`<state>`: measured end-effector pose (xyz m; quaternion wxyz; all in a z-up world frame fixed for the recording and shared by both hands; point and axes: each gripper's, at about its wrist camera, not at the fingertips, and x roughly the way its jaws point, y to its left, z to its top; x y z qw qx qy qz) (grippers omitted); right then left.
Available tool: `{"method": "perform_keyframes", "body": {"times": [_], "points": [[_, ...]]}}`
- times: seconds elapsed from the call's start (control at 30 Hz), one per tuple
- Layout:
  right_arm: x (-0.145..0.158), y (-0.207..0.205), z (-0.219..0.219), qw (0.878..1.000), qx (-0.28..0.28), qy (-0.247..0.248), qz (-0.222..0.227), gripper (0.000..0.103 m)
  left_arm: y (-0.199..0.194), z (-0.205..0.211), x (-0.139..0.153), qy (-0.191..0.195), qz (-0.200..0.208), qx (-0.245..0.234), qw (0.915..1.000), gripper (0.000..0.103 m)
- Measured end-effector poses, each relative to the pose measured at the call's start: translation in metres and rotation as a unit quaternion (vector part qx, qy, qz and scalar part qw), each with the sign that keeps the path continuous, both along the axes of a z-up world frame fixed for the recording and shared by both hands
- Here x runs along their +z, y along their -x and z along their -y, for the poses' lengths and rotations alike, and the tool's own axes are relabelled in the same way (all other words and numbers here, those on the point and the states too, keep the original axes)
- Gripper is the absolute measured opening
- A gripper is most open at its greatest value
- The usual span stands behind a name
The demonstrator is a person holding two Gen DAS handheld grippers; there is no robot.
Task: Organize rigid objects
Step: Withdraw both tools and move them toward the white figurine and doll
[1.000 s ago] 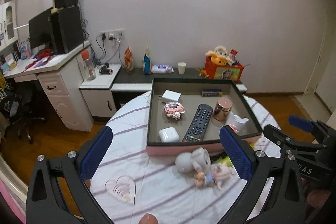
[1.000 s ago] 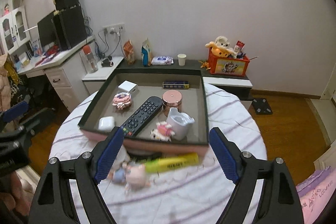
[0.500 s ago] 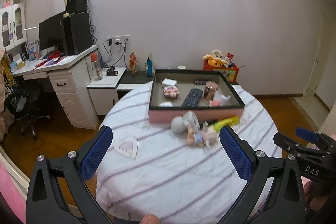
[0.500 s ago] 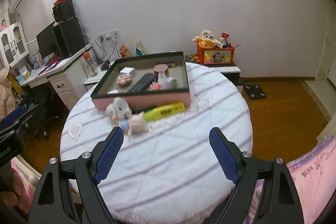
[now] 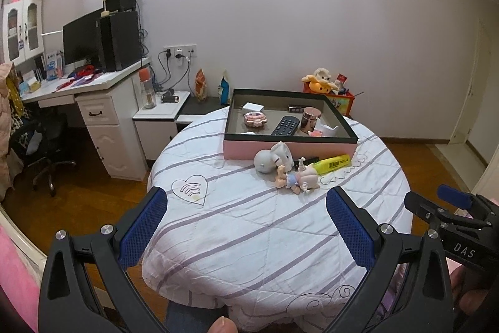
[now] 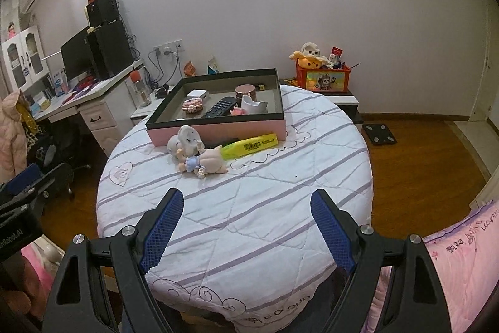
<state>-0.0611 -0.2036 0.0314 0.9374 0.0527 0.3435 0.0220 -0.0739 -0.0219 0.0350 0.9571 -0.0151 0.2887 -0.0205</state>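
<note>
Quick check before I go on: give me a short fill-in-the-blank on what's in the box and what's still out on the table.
1. The black remote control lies ____ the pink box.
2. The yellow highlighter lies on the ____ in front of the box.
3. Both the left hand-held gripper and the right hand-held gripper hold ____.
4. The baby doll lies next to the ____ figurine.

Missing words: inside; table; nothing; white

Doll (image 5: 297,178), highlighter (image 5: 332,163) lie before filled tray (image 5: 288,148).
</note>
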Motion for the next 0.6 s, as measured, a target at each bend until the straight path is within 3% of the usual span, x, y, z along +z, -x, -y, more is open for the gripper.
{"method": "perform_keyframes", "body": {"times": [0.3, 0.6], "points": [[-0.004, -0.009, 0.0, 1.0, 0.004, 0.003, -0.007, 0.085, -0.008, 0.003, -0.007, 0.001, -0.013, -0.003, 0.9999, 0.103], [-0.024, -0.053, -0.012, 0.999, 0.028, 0.006, -0.039, 0.085, -0.031, -0.002, -0.024, -0.001, -0.037, 0.007, 0.9993, 0.103]]}}
